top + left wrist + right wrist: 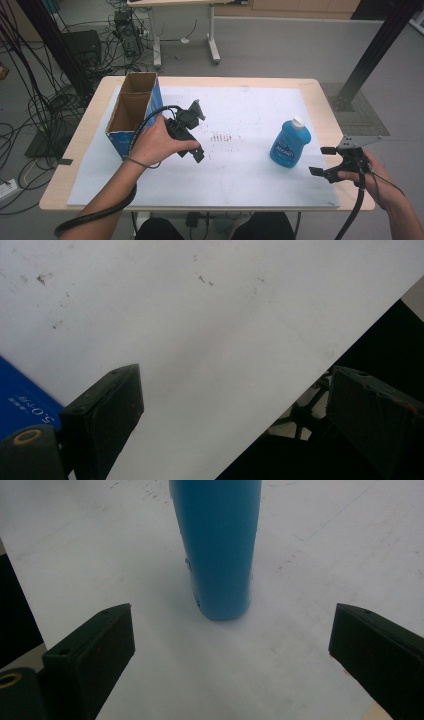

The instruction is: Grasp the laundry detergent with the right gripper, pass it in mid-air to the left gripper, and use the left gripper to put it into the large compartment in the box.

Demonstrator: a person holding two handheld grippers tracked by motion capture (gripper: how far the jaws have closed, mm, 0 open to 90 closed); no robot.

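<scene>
A wooden desk [320,95] carries a white mat [250,105] that covers nearly all of its top, leaving bare wood along the edges. On the mat near the desk's left edge, toward the far left corner, stands an open cardboard box [131,112] with blue printed sides; its top flaps are up and its brown inside shows. Toward the right edge, about midway between the far and near edges, a blue bottle [290,142] with a white cap stands upright on the mat. In the right gripper view the blue bottle [217,545] rises straight ahead, centred between the two jaws but farther off, touching neither.

The left gripper [189,131] is held in the person's left hand [157,142] just beside the box, above the mat, tipped over on its side; its jaws stand wide apart with nothing between them. The right gripper [327,161] sits by the near right corner, just beside the bottle and apart from it, held in the right hand [372,172]; its jaws too are spread wide and grasp nothing
</scene>
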